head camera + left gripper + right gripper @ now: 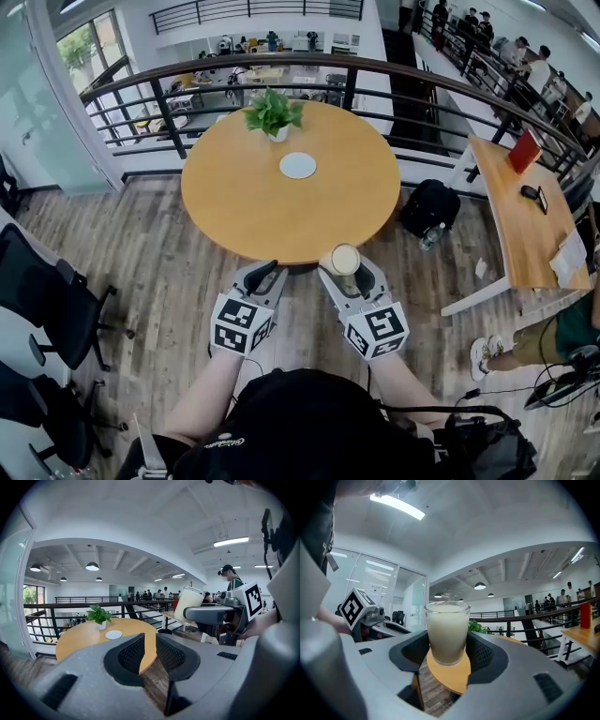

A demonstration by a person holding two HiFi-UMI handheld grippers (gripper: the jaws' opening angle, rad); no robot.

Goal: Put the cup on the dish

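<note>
A glass cup (345, 259) of milky white liquid is held upright in my right gripper (347, 268), just off the near edge of the round wooden table (244, 206). In the right gripper view both pads press the sides of the cup (446, 632). The white dish (298, 165) lies flat on the far half of the table, well beyond the cup. My left gripper (266, 273) hovers beside the right one, its jaws nearly touching with nothing between them. In the left gripper view the dish (113, 634) shows ahead and the cup (188, 603) at the right.
A potted green plant (272, 112) stands just behind the dish. A dark railing (375, 67) curves behind the table. At the right are a black backpack (429, 206) and a long desk (525, 225). Office chairs (42, 291) stand at the left.
</note>
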